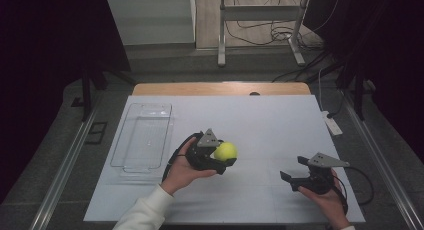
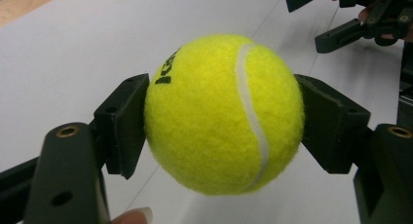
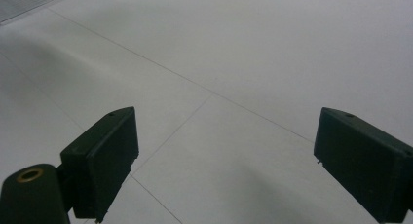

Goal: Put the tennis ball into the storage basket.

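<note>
Tennis ball (image 1: 226, 150) is clamped in the left gripper (image 1: 220, 157), one jaw pad on each side, held a little above the white table cover (image 1: 260, 125), mid-table. In the left gripper view the ball (image 2: 221, 112) sits squarely between the pads, seam running top to bottom, black lettering toward the left pad.

Key relation: clear plastic tray (image 1: 143, 136) lies at roughly 9 o'clock from the ball, near but not touching, long axis running 12 to 6. Left hand (image 1: 182, 170) is between the ball and the tray, so my read is a sweep toward 9 o'clock, then a release over the tray. Tray looks empty. Ball is round, so no orientation to worry about; it may roll inside once dropped.

Right gripper (image 1: 295, 176) is at about 4 o'clock from the ball, well apart, jaws spread wide with nothing between them; right gripper view has just bare cover under the jaws. Left is clearly the nearer hand to the tray.

Surface: flat white sheet over a wooden tabletop (image 1: 220, 88). Room: dark surroundings, metal stand (image 1: 260, 15) and cables (image 1: 280, 35) on the floor at 12 o'clock.
</note>
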{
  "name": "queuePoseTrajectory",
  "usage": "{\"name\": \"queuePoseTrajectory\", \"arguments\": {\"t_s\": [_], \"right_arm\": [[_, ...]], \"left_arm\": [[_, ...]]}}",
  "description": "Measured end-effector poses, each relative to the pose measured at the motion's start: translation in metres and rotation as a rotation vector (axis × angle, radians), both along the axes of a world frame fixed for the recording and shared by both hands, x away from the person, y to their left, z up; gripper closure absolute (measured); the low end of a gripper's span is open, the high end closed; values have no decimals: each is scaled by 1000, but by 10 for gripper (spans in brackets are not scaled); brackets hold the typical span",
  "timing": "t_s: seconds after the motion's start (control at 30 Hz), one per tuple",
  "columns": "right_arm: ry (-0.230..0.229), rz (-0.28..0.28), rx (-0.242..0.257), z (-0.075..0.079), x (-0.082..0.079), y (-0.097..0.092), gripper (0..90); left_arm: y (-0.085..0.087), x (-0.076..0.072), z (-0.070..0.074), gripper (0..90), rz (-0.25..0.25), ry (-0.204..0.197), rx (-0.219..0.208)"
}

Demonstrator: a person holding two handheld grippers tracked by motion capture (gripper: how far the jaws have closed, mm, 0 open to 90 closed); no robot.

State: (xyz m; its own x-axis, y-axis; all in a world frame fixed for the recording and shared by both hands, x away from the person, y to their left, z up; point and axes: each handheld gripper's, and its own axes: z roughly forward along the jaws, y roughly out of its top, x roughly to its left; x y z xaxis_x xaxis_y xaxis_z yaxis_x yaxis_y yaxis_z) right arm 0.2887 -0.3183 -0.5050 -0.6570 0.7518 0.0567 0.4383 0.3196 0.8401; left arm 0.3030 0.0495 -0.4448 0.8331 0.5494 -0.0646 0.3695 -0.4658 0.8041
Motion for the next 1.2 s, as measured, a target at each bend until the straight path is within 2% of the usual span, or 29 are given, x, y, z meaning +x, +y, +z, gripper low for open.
{"name": "queuePoseTrajectory", "arguments": {"t_s": [0.6, 1.2], "right_arm": [[0, 5, -2, 0, 0, 0, 95], [2, -2, -1, 0, 0, 0, 97]], "left_arm": [[18, 1, 14, 268, 57, -35, -45], [42, 5, 26, 268, 137, -56, -94]]}}
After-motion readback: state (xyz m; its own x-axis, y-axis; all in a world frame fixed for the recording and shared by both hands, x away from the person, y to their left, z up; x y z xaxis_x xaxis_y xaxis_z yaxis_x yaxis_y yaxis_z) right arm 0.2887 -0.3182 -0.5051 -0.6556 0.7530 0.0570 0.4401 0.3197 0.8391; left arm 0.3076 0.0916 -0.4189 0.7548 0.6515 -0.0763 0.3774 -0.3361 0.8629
